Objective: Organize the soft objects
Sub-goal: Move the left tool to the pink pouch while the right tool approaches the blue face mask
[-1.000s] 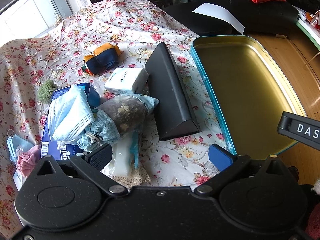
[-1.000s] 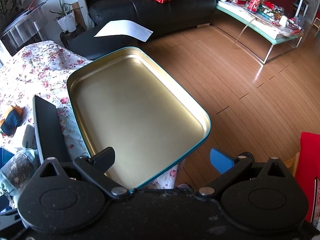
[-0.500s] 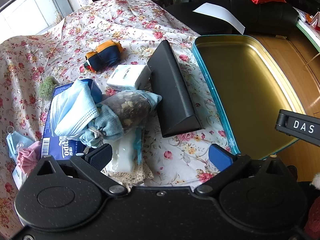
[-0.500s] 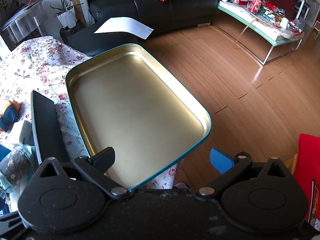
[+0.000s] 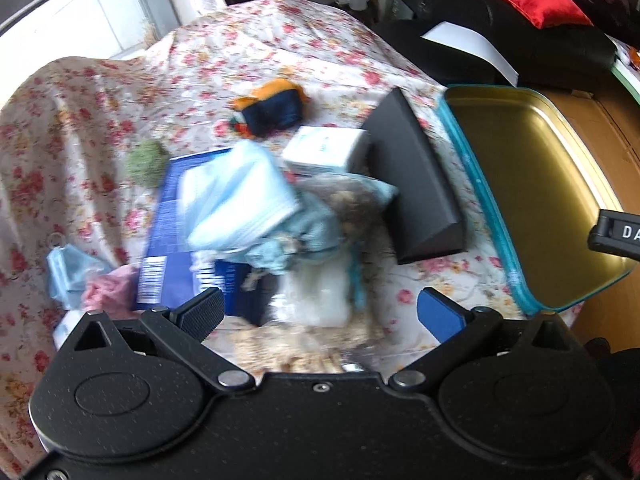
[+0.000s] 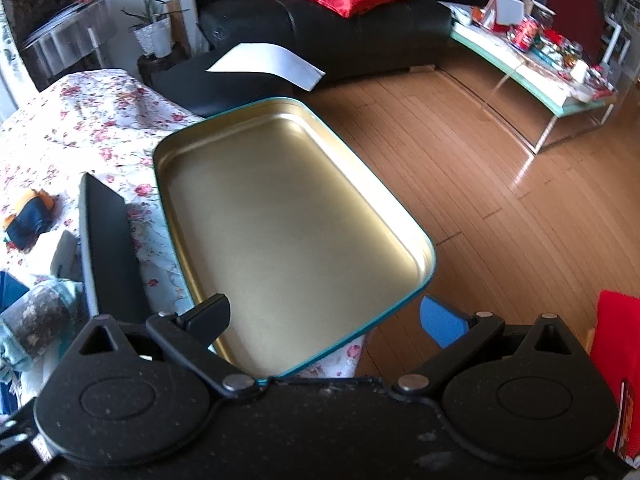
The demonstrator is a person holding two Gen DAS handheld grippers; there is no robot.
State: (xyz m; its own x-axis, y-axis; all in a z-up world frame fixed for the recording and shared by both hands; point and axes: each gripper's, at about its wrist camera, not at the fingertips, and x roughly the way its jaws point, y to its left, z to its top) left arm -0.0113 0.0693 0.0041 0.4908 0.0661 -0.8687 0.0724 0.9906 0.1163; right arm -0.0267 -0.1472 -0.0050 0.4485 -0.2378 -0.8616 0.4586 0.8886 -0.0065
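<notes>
Fingers, left gripper (image 5: 320,314): spread wide, nothing between them; black pad at left, blue pad at right. Fingers, right gripper (image 6: 324,320): likewise spread and empty, poised over the near end of the tin.

Floral tablecloth (image 5: 280,48): covers the whole work surface.

Gold tin tray (image 6: 280,216): teal rim, bare inside, at the table's right edge; long axis runs away from the cameras. The likely destination.

Black wedge-shaped case (image 5: 412,176): rigid, lying between the soft heap and the tray, long axis roughly parallel to the tray.

Blue box (image 5: 168,232): flat, under the heap.

Pale blue face mask (image 5: 240,200): crumpled on top of the box, directly ahead of the left fingers and slightly left of their midline.

Sachet (image 5: 348,204): blue cloth and clear film, dried filling, touching the mask's right side.

White packet (image 5: 324,150): behind the sachet, against the case.

Navy-and-orange pouch (image 5: 272,110): farther back, apart from the heap.

Green tuft (image 5: 146,162) and pink cloth (image 5: 108,290): left fringe.

Judgement: the left gripper is much the nearer to the soft heap, pitched downward over it; carrying anything to the tray means crossing the case. View blurred; finer detail uncertain.
</notes>
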